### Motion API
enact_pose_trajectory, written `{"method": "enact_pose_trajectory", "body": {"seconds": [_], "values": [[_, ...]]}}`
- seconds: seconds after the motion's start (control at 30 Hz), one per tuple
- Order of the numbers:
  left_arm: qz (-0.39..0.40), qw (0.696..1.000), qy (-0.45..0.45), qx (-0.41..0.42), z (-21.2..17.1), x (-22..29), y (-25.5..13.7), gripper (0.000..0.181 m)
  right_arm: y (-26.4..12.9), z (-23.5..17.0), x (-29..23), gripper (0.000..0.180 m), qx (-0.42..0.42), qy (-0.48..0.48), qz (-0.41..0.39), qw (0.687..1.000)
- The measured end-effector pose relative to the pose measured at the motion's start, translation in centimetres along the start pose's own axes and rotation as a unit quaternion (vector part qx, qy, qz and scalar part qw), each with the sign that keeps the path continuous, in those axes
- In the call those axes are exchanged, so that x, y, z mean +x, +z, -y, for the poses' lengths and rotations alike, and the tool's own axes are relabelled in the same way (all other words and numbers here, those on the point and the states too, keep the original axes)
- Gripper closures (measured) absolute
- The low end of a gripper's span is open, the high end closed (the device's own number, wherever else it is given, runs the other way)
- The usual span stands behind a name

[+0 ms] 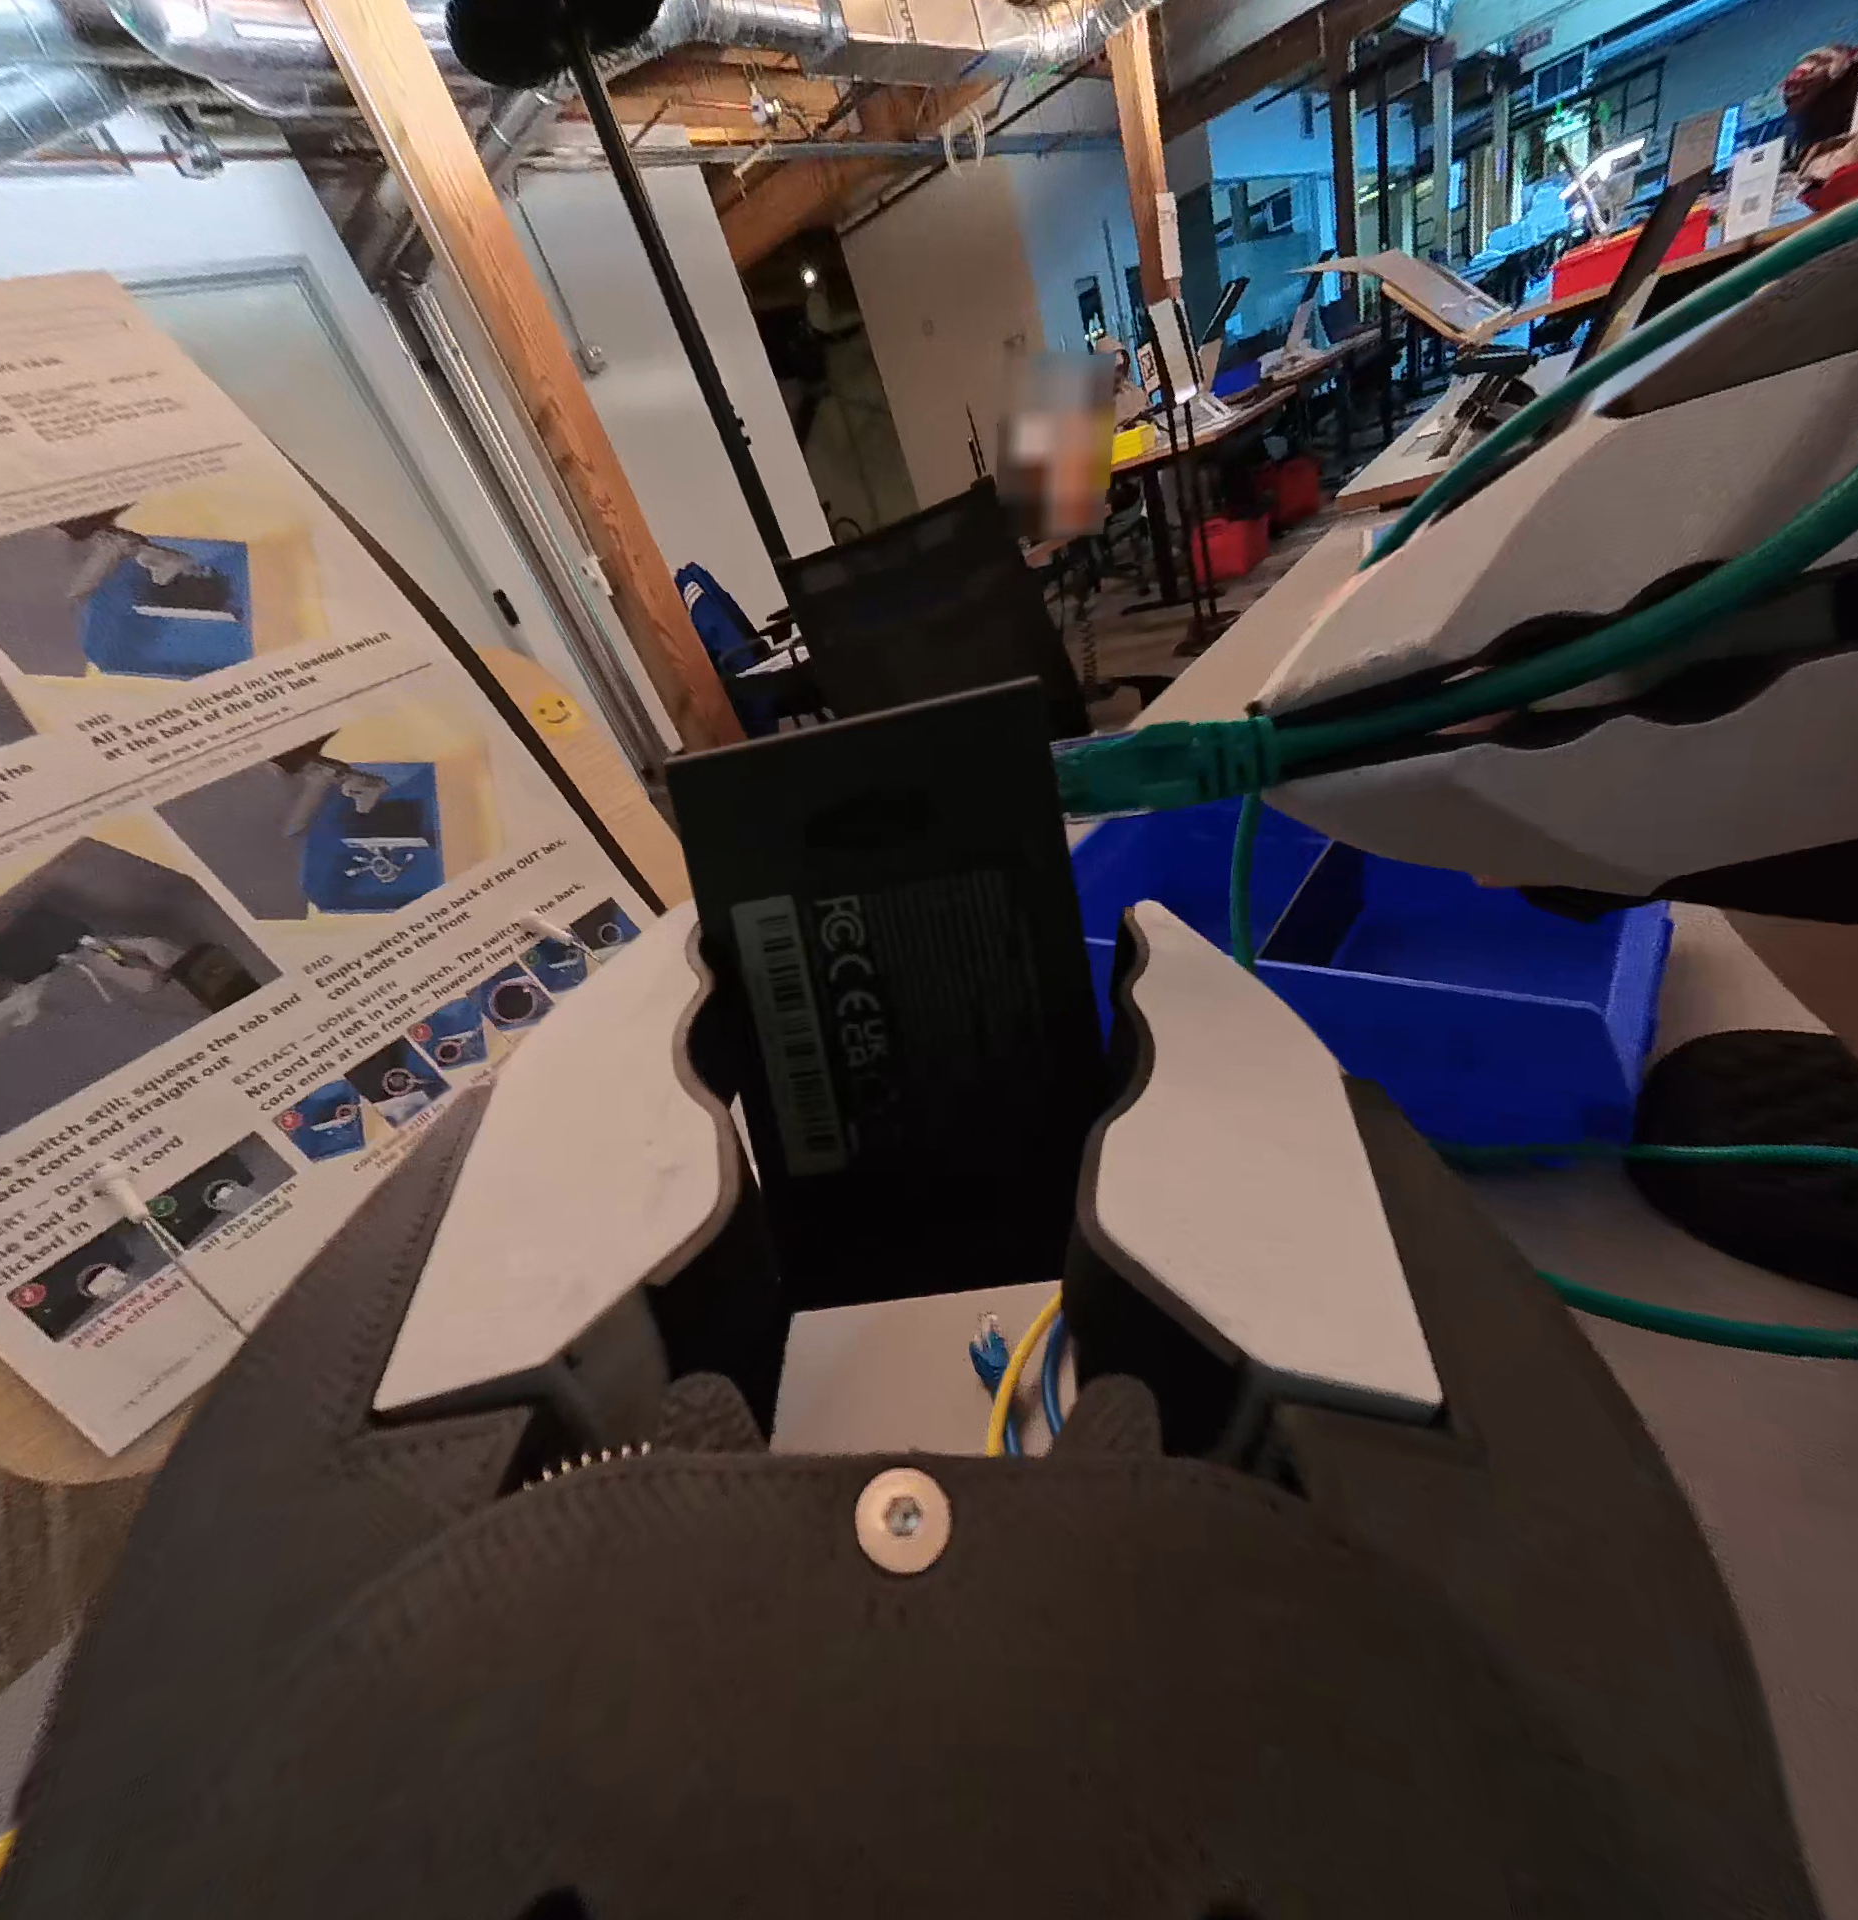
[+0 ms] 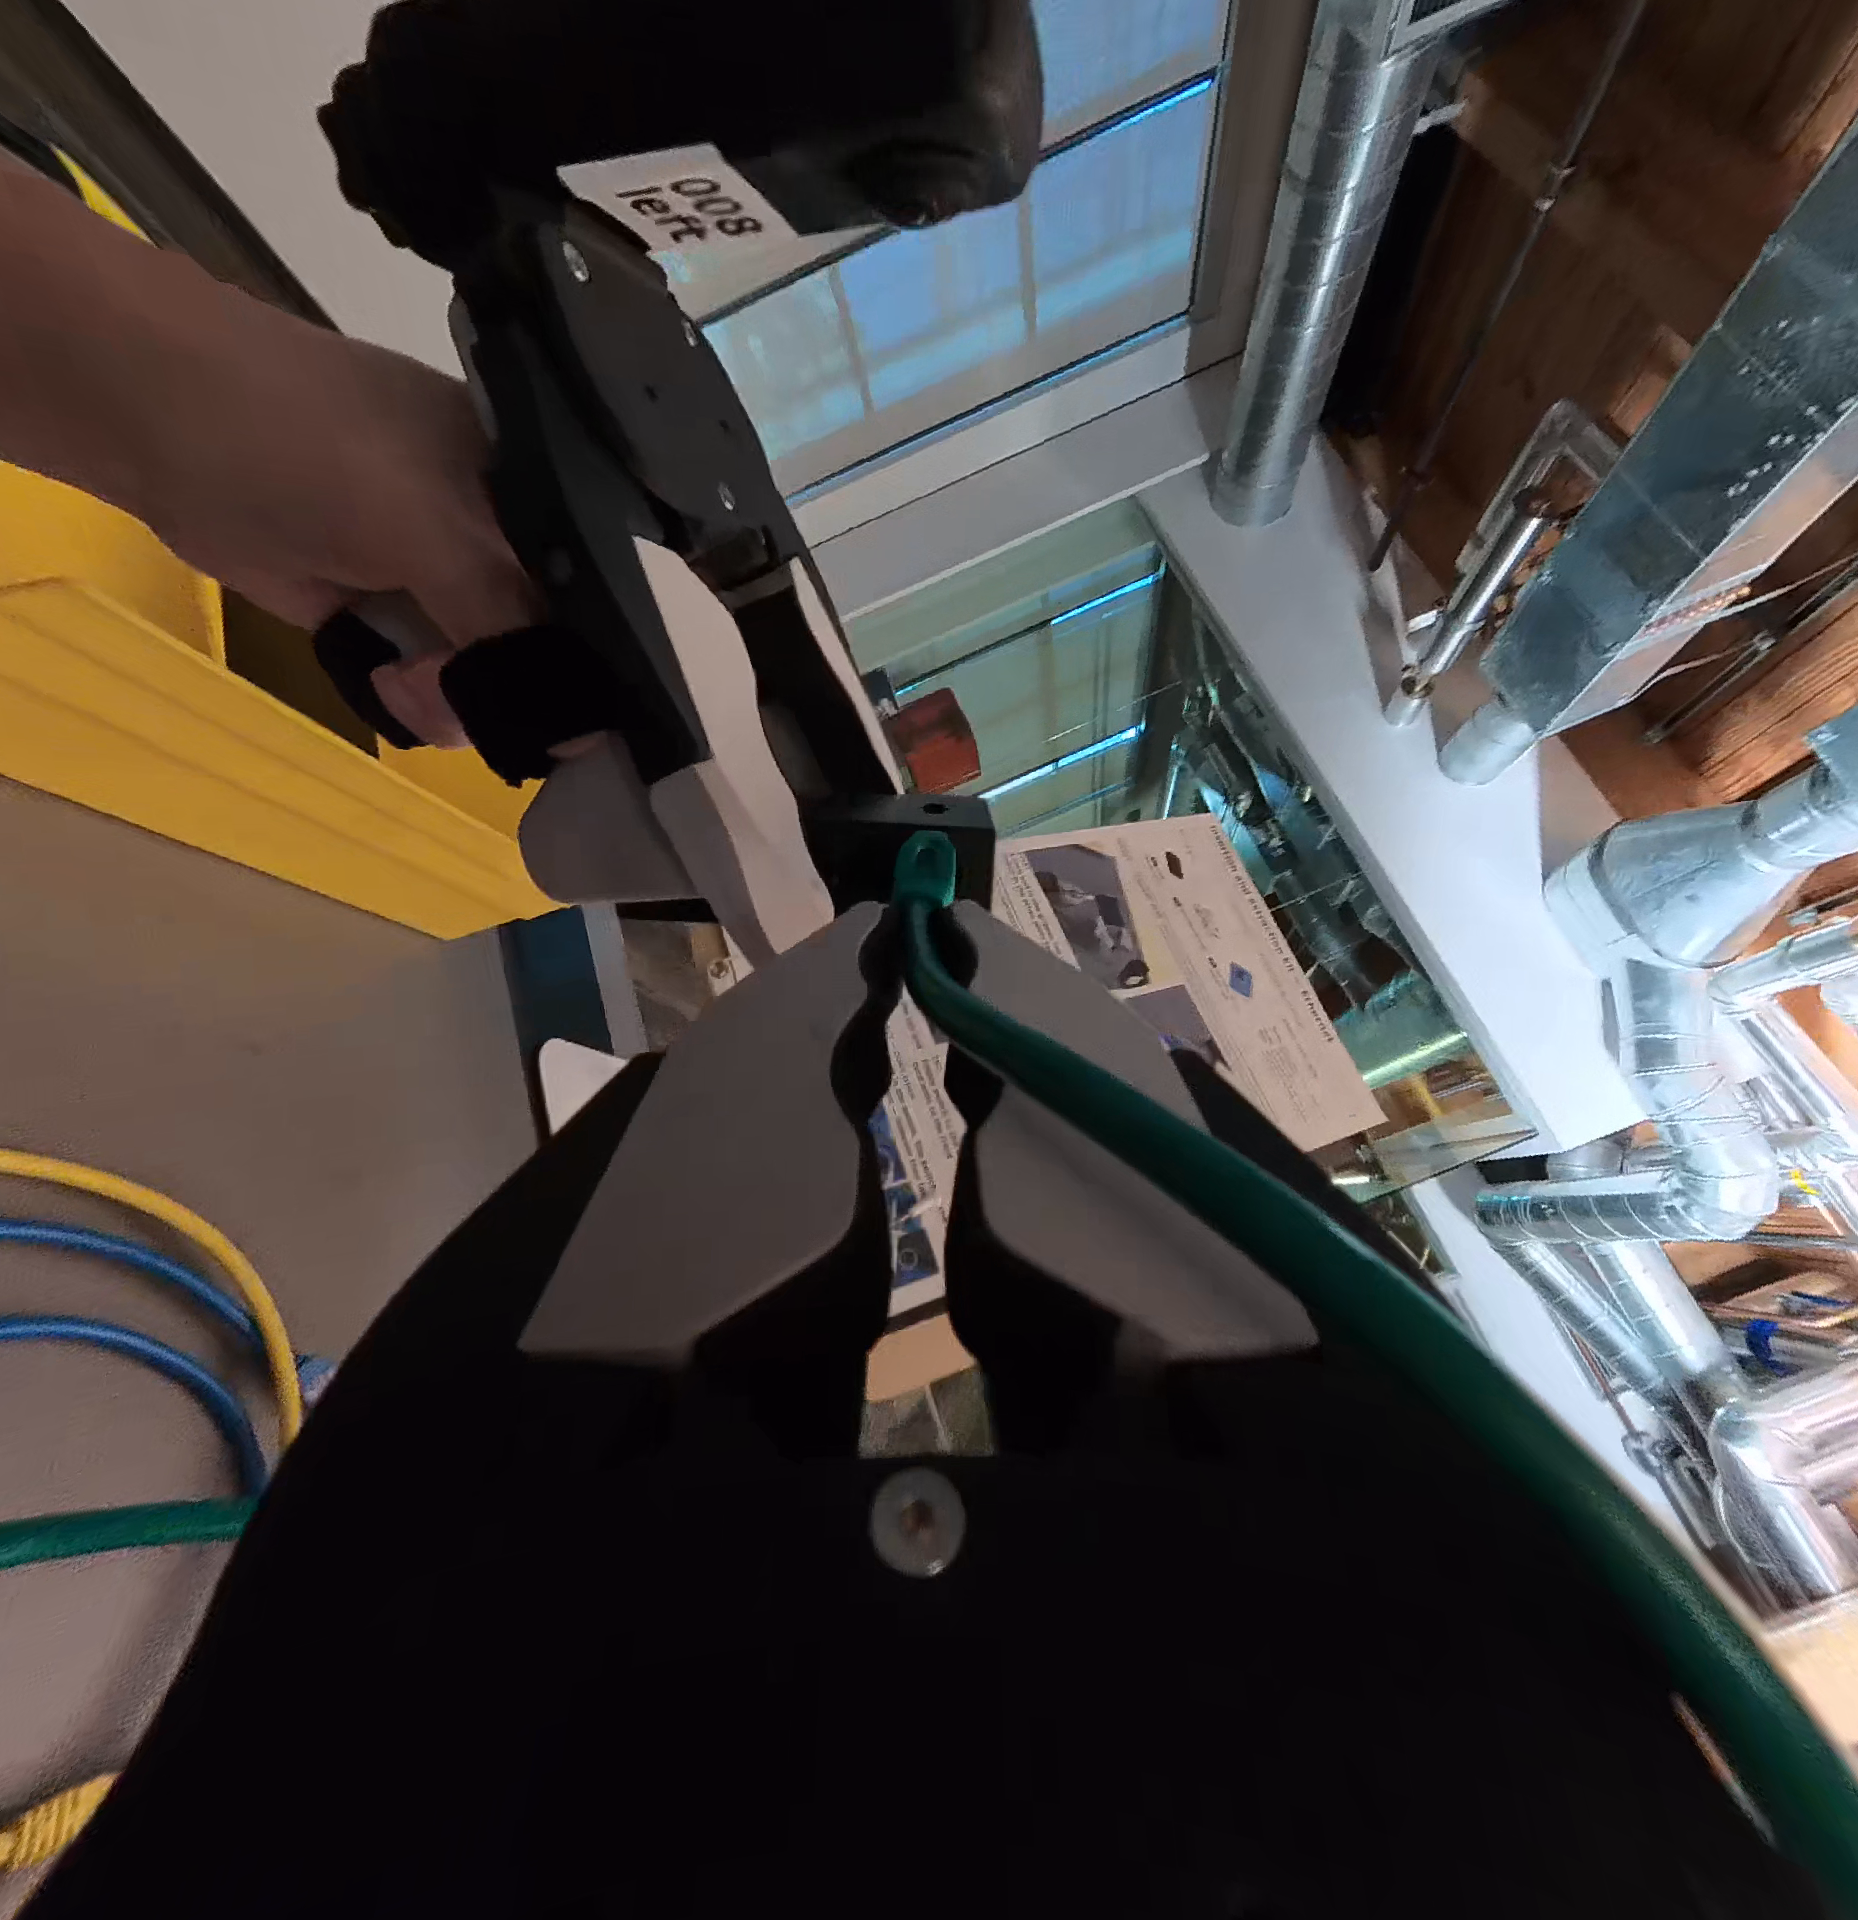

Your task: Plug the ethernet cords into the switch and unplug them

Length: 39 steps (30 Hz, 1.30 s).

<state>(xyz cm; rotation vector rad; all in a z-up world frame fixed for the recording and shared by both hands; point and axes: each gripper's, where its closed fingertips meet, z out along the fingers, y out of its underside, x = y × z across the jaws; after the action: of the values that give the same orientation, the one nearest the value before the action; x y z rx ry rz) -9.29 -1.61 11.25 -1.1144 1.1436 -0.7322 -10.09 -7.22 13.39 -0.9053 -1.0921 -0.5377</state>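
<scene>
My left gripper [image 1: 909,987] is shut on the black switch [image 1: 883,935] and holds it upright in the air, its labelled underside toward the camera. My right gripper [image 2: 920,935] is shut on the green ethernet cord [image 2: 1164,1122] just behind its plug [image 2: 925,868]. In the left wrist view the right gripper [image 1: 1268,743] comes in from the right, and the green plug [image 1: 1143,764] sits at the switch's right edge. In the right wrist view the plug tip meets the small black end of the switch [image 2: 899,842]; whether it is seated I cannot tell.
A blue bin [image 1: 1424,997] sits behind the switch on the grey table [image 1: 1683,1558]. A yellow cord [image 2: 177,1226] and a blue cord [image 2: 125,1340] lie on the table. An instruction sheet [image 1: 177,831] stands at left. A yellow bin [image 2: 177,748] is near the person's hand [image 2: 229,468].
</scene>
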Motion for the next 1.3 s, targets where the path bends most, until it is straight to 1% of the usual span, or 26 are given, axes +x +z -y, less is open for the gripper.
{"method": "enact_pose_trajectory", "body": {"seconds": [0.2,0.27,0.33,0.37,0.43,0.5,0.53,0.57,0.63,0.7,0.8,0.83,0.87,0.9,0.97,1.0,1.03,1.07,1.1,1.13,1.17,1.2,1.3], "values": [[0.006,1.000,-0.001,-0.020,-0.5,-0.2,0.2,0.113,0.1,-0.3,-0.1,0.174,-0.001,0.022,0.011,1.000],[0.042,0.997,-0.011,-0.064,-1.7,-1.4,0.7,0.112,0.8,-1.6,-0.2,0.174,-0.030,0.039,0.013,0.999],[0.061,0.992,-0.037,-0.108,-3.3,-2.7,1.3,0.112,1.9,-4.1,-1.1,0.173,-0.057,0.099,0.037,0.993],[0.069,0.988,-0.064,-0.122,-4.2,-3.5,1.4,0.112,2.3,-5.8,-1.5,0.172,-0.075,0.134,0.051,0.987],[0.106,0.978,-0.117,-0.134,-5.7,-6.2,1.4,0.113,2.5,-8.8,-2.6,0.162,-0.116,0.198,0.096,0.969],[0.138,0.964,-0.168,-0.153,-7.1,-9.3,1.2,0.113,1.9,-10.5,-4.2,0.163,-0.142,0.267,0.165,0.939],[0.149,0.958,-0.187,-0.156,-7.3,-10.8,1.1,0.113,1.6,-10.9,-4.4,0.163,-0.150,0.291,0.178,0.928],[0.161,0.954,-0.197,-0.160,-7.3,-12.2,1.0,0.114,1.4,-11.0,-4.2,0.163,-0.151,0.304,0.182,0.923],[0.174,0.953,-0.192,-0.158,-6.6,-14.4,0.9,0.114,0.9,-10.4,-3.5,0.162,-0.136,0.311,0.180,0.923],[0.179,0.953,-0.189,-0.155,-5.5,-15.7,0.6,0.112,0.2,-9.8,-3.7,0.162,-0.132,0.320,0.202,0.916],[0.179,0.958,-0.159,-0.159,-4.2,-16.6,-0.4,0.114,-0.9,-11.1,-4.7,0.162,-0.179,0.338,0.230,0.895],[0.180,0.957,-0.149,-0.172,-4.1,-16.7,-0.8,0.114,-1.2,-11.8,-5.1,0.162,-0.201,0.357,0.233,0.882],[0.181,0.956,-0.137,-0.185,-4.2,-16.7,-1.3,0.114,-1.5,-12.4,-5.8,0.162,-0.224,0.389,0.236,0.862],[0.178,0.955,-0.126,-0.200,-4.3,-16.6,-1.8,0.114,-1.8,-12.8,-6.8,0.162,-0.244,0.433,0.246,0.832],[0.180,0.952,-0.104,-0.226,-4.5,-16.5,-2.9,0.114,-2.4,-12.7,-9.9,0.163,-0.288,0.519,0.278,0.755],[0.175,0.950,-0.095,-0.242,-4.8,-16.4,-3.4,0.114,-2.8,-12.6,-11.7,0.163,-0.311,0.547,0.290,0.721],[0.168,0.947,-0.092,-0.256,-5.1,-16.1,-3.8,0.114,-3.3,-11.8,-13.7,0.166,-0.312,0.560,0.319,0.698],[0.158,0.946,-0.093,-0.268,-5.4,-15.8,-4.0,0.114,-3.5,-10.0,-15.6,0.168,-0.280,0.562,0.354,0.693],[0.150,0.945,-0.094,-0.275,-5.6,-15.6,-4.2,0.114,-3.3,-7.9,-17.1,0.168,-0.229,0.556,0.373,0.707],[0.148,0.944,-0.092,-0.281,-5.9,-15.6,-4.4,0.114,-2.8,-6.5,-18.4,0.167,-0.194,0.549,0.369,0.724],[0.150,0.941,-0.087,-0.289,-6.2,-15.7,-4.6,0.114,-2.3,-5.6,-19.8,0.163,-0.183,0.543,0.361,0.736],[0.151,0.939,-0.084,-0.299,-6.5,-15.9,-4.8,0.114,-1.7,-4.8,-21.4,0.161,-0.188,0.536,0.364,0.738],[0.145,0.934,-0.083,-0.317,-7.4,-16.1,-5.1,0.114,-0.5,-3.3,-26.0,0.161,-0.237,0.515,0.388,0.727]]}}
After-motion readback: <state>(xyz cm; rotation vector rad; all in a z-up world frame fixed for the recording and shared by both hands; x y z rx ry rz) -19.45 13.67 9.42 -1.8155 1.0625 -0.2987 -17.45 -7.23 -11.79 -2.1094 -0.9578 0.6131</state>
